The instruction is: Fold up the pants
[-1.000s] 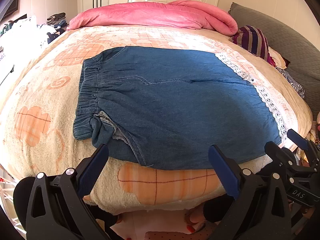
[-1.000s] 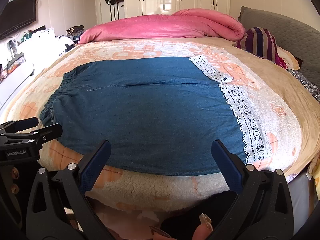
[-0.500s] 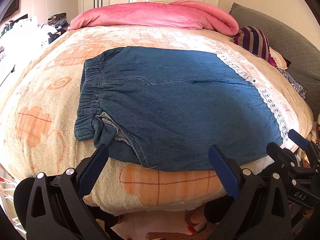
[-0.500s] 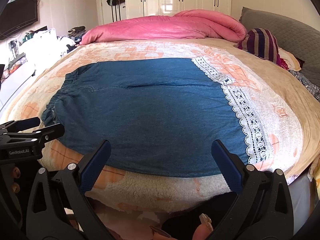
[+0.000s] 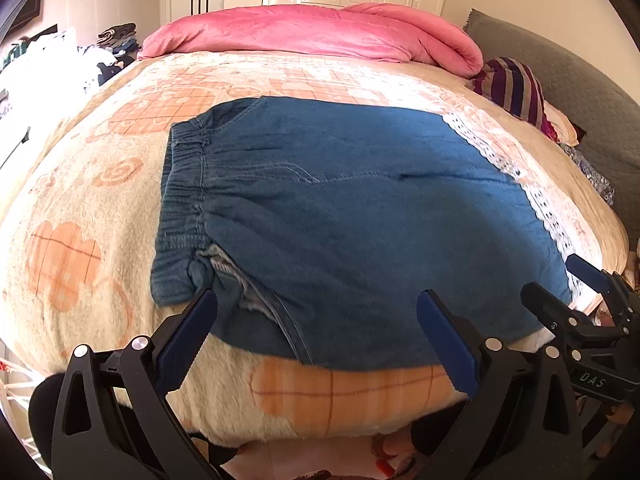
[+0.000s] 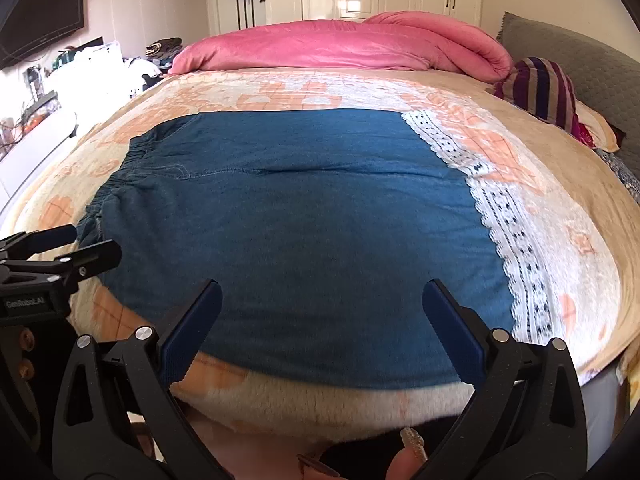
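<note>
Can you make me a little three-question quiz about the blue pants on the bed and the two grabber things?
1. True or false: the left gripper grips the denim pants.
2. The lace trim is which colour? A) white B) green C) black
3. Fill in: the pink quilt lies on the ____ side of the bed.

Key: 1 false, jaws open, holding nothing, like the right gripper; 2 A; 3 far.

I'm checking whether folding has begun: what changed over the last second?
Both hand-held grippers edged forward over the near edge of the pants: the left hand-held gripper and the right hand-held gripper. Neither took hold of anything. Both stayed open, and the pants stayed flat on the bed.
</note>
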{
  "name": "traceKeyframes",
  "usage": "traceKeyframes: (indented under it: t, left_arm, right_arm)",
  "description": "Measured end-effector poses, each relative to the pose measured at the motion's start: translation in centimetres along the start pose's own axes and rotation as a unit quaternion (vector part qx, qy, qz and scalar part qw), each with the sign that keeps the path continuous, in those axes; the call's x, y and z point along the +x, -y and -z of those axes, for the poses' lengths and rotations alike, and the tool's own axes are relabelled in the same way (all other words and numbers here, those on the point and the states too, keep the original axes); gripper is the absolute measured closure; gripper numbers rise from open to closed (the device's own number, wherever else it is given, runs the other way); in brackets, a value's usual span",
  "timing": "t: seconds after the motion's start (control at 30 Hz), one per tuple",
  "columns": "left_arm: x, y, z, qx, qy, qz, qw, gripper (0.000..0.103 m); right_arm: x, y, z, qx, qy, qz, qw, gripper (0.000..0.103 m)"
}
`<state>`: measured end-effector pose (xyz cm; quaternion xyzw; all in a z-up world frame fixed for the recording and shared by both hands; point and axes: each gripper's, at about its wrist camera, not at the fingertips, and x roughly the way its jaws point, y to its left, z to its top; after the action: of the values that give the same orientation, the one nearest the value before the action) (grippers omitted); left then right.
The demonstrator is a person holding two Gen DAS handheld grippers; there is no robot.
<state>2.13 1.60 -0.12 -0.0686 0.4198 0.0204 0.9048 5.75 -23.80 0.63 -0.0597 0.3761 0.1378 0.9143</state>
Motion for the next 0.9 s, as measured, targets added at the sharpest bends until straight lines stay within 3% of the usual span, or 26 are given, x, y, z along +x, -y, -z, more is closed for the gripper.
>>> traceKeyframes:
  t: [0.47,0.7,0.9]
  left_arm:
    - [2.4,-3.5,-4.1,-0.025,0.004,-0.005,0.9997,0.004]
    - [3.4,-5.8,-6.9,-0.032,0.011,-0.017,0.9993,0.004]
    - [4.4,-8.2,-9.7,-0.043,0.013,-0.022,0.9988,0.004]
  right_arm:
    - [3.8,-1.1,-4.8,-0.016,-0.004,-0.016,1.000,0.008]
    - [7.2,-0.2,-8.7,0.046,-0.037,-0.086,0.995,0.008]
    - [9.0,-1.4,-12.2,0.011,-0.024,-0.070,0.997,0.008]
